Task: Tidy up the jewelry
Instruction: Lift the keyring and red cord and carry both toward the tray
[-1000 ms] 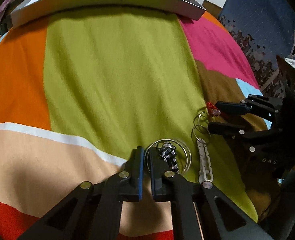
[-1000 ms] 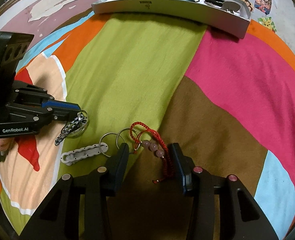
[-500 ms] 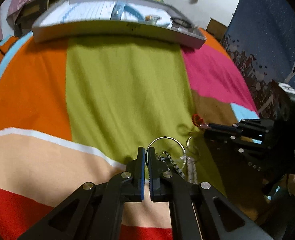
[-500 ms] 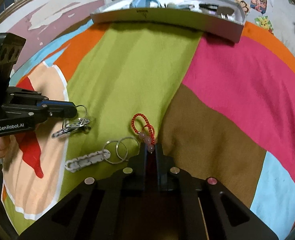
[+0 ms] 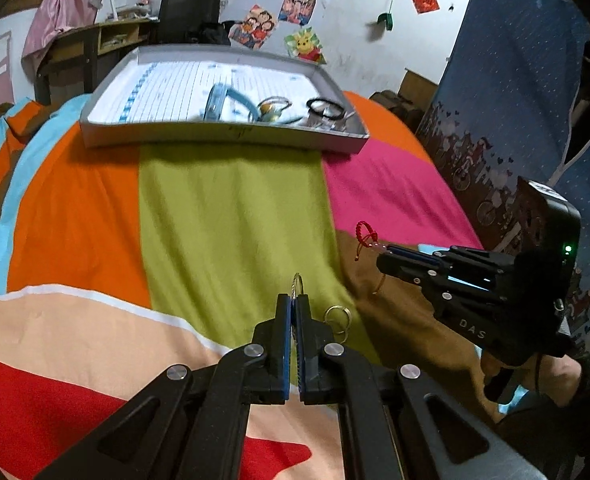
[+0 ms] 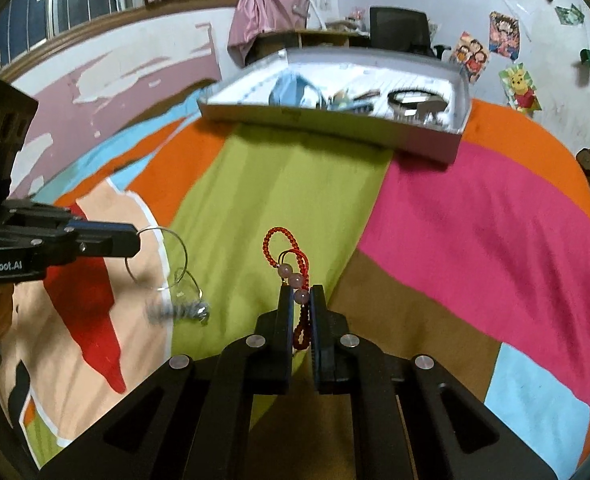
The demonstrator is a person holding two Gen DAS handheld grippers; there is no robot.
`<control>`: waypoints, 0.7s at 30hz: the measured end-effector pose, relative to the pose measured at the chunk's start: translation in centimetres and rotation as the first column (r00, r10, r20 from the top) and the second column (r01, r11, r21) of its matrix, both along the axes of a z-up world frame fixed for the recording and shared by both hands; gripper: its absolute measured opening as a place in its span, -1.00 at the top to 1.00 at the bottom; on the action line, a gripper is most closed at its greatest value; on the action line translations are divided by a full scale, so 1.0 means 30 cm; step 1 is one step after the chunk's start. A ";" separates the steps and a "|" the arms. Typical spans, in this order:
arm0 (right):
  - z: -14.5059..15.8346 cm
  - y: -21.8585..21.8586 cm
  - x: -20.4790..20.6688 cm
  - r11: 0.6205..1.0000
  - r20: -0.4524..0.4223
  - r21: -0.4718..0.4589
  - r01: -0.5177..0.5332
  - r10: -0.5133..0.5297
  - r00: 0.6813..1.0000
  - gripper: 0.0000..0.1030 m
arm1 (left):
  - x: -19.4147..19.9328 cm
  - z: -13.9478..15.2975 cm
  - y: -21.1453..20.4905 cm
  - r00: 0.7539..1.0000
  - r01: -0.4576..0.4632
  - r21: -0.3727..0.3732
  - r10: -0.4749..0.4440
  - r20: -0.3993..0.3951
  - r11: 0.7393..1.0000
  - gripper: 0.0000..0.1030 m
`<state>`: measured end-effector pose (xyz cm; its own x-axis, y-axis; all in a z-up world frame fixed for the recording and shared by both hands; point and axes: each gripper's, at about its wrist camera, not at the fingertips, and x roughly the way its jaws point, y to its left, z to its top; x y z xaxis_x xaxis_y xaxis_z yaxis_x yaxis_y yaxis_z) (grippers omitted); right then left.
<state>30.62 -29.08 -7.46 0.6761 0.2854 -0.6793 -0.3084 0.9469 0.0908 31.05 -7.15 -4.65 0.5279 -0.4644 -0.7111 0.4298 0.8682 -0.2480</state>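
Note:
My left gripper (image 5: 293,306) is shut on a silver ring keychain (image 5: 297,285), held edge-on above the bedspread; in the right wrist view its ring (image 6: 163,256) hangs from the left gripper (image 6: 135,240) with a blurred striped charm (image 6: 177,311) dangling. My right gripper (image 6: 300,294) is shut on a red cord bracelet (image 6: 285,254) with pink beads, lifted off the bed; it also shows in the left wrist view (image 5: 365,234) at the right gripper's tip (image 5: 383,258). A white chain's silver rings (image 5: 337,320) lie on the bedspread.
A shallow grey tray (image 5: 223,136) sits at the far end of the bed, holding a blue band (image 5: 217,102), a black bracelet (image 5: 327,107) and other pieces; it also shows in the right wrist view (image 6: 335,120). The colourful bedspread (image 5: 231,220) lies between. A blue curtain (image 5: 515,100) hangs right.
Both grippers have risen from the bedspread with their pieces: the left with the ring keychain, the right with the red bracelet. The tray's inside has come into view.

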 end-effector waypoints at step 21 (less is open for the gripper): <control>0.242 -0.151 0.214 0.971 0.226 0.174 0.165 -0.203 0.953 0.86 | 0.446 0.302 -0.112 0.981 -0.131 -0.156 0.151 0.121 0.979 0.95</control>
